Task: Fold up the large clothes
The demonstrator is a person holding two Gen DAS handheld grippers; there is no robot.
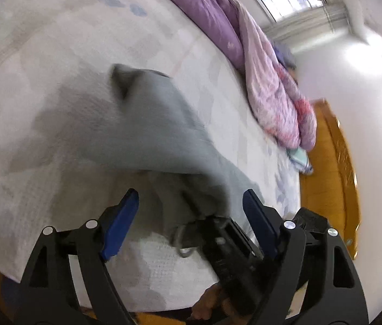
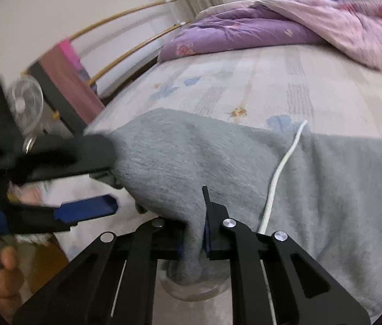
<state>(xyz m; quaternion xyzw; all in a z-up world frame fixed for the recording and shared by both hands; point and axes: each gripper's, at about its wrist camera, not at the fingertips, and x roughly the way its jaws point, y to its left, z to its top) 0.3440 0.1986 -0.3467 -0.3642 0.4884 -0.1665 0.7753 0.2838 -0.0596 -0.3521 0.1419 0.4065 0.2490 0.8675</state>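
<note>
Grey fleece garment point(image 2: 245, 162) with 1 white drawcord point(image 2: 277, 173), draped near the bed point(image 2: 285, 81) edge. Right gripper point(image 2: 193, 233) pinches its hem; left gripper point(image 1: 191, 208) spread, apparently empty. Purple quilt point(image 2: 258, 27) lies well apart.

Grey garment point(image 2: 245, 162): soft fleecy knit cloth, matt, slightly fuzzy nap. White drawstring point(image 2: 280, 168): smooth cord. Bed sheet point(image 1: 42, 54): pale quilted cloth, matt, faint printed pattern. Purple-pink quilt point(image 2: 285, 27): smooth padded fabric, slight sheen. Bed frame point(image 1: 337, 146): varnished wood, glossy orange-brown. Left gripper point(image 1: 191, 216) and right gripper point(image 2: 193, 233): matt black plastic arms, shiny metal pivot pins; blue ribbed plastic pads on fingers point(image 1: 122, 227).
</note>
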